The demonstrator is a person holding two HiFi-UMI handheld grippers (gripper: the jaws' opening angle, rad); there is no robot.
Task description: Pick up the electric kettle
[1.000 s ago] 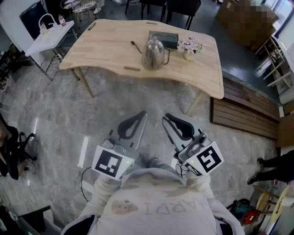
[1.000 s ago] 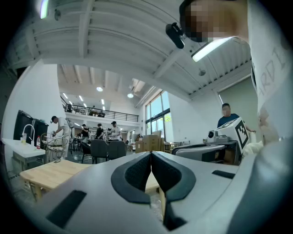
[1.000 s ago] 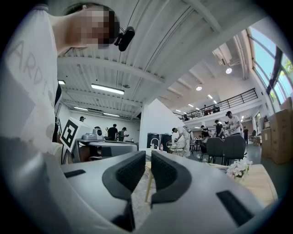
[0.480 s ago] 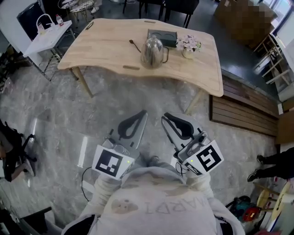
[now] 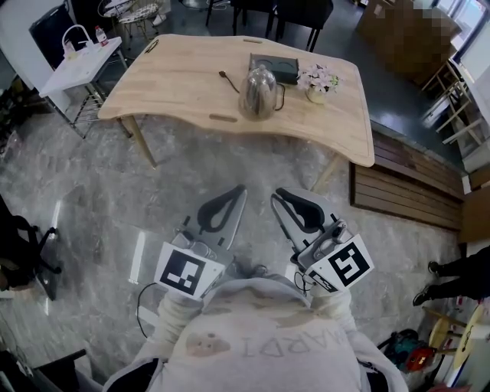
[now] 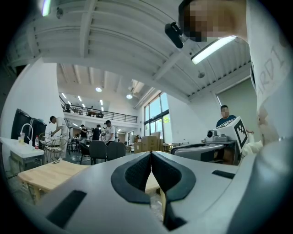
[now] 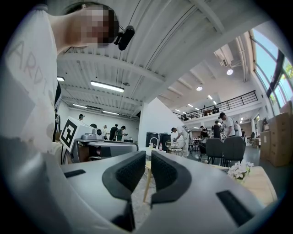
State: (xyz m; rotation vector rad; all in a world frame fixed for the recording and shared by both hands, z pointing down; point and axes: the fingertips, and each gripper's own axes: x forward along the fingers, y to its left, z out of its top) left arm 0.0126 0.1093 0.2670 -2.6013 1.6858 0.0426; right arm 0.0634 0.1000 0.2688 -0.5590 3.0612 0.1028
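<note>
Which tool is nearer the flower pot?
Right. The right tool is short of the table, slightly left of the flower pot; the left tool is further left.

The electric kettle (image 5: 258,92) stands on the table (image 5: 168,84), near its middle. Just behind the kettle lies a flat base (image 5: 276,67); just right of the kettle, a flower pot (image 5: 317,84); left of it and a little behind, a spoon (image 5: 227,78). Far left of the kettle stands a side table (image 5: 76,65) — chairs (image 5: 306,11) behind the kettle, a slatted platform (image 5: 406,184) to its right. Well before the kettle, over the floor, hang the left gripper (image 5: 239,189) and right gripper (image 5: 277,194) — side by side.
</note>
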